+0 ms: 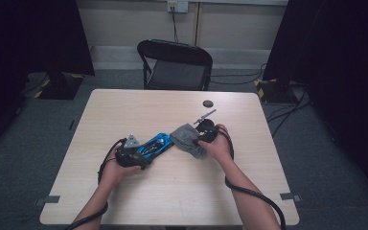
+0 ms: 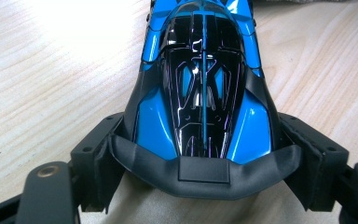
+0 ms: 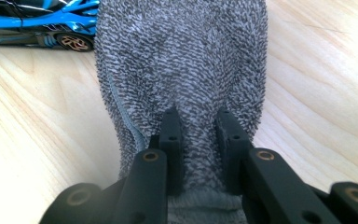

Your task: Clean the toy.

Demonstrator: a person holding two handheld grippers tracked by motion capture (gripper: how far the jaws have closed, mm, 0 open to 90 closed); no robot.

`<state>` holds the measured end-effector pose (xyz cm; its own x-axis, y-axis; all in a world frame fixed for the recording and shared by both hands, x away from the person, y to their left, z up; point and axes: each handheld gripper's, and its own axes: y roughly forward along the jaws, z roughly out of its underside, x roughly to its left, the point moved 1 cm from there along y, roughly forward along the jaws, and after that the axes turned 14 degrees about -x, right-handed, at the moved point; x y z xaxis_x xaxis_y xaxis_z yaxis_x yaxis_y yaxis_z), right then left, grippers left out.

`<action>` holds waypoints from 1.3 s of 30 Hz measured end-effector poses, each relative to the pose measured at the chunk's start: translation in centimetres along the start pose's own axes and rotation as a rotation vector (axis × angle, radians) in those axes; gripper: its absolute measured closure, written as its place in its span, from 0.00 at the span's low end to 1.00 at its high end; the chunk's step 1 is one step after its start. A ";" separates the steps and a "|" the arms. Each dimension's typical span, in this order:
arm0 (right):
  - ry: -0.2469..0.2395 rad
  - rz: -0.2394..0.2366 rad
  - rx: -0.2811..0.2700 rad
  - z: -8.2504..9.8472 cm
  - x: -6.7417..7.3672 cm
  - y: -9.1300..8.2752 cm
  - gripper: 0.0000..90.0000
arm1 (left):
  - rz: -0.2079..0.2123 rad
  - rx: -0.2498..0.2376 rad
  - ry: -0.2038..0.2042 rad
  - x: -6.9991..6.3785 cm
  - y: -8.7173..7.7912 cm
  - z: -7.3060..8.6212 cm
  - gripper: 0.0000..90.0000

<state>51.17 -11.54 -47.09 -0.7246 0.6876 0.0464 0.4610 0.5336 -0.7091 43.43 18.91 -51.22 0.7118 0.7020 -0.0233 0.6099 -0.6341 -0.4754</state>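
Note:
A blue and black toy car (image 1: 155,145) lies on the wooden table (image 1: 172,191) near its middle. My left gripper (image 1: 141,154) is shut on the car's tail end; in the left gripper view the jaws press on both flanks of the car (image 2: 203,93). Just right of the car sits a grey cloth (image 1: 188,139), its near edge against the car's nose. My right gripper (image 1: 202,139) is shut on a bunched fold of that cloth (image 3: 182,60), with the car (image 3: 37,23) at the top left of the right gripper view.
A small dark round disc (image 1: 208,103) lies near the table's far edge, with a thin grey tool-like piece (image 1: 205,116) closer to the right hand. A black folding chair (image 1: 175,64) stands behind the table. Cables trail from both grippers.

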 end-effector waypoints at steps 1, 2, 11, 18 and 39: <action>0.001 0.000 -0.001 0.0 0.0 -0.1 0.84 | -0.004 0.000 0.000 0.0 0.0 0.0 0.25; 0.001 0.000 -0.001 0.0 -0.1 -0.2 0.84 | -0.007 0.001 0.004 0.0 0.0 0.0 0.24; -0.003 0.003 -0.011 -0.2 -0.2 -1.0 0.84 | 0.002 -0.023 -0.009 0.2 -0.6 -0.5 0.20; 0.002 -0.001 -0.019 -0.2 -0.1 -1.3 0.84 | 0.006 -0.078 -0.026 0.4 -2.1 -1.8 0.20; -0.043 -0.065 -0.076 0.3 1.5 -3.3 0.84 | 0.030 -0.067 -0.012 0.4 -1.0 -2.8 0.57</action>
<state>48.40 -12.42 -44.93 -0.7748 0.6295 0.0590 0.4489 0.6134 -0.6498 44.10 18.96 -48.24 0.7262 0.6858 -0.0479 0.6104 -0.6753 -0.4140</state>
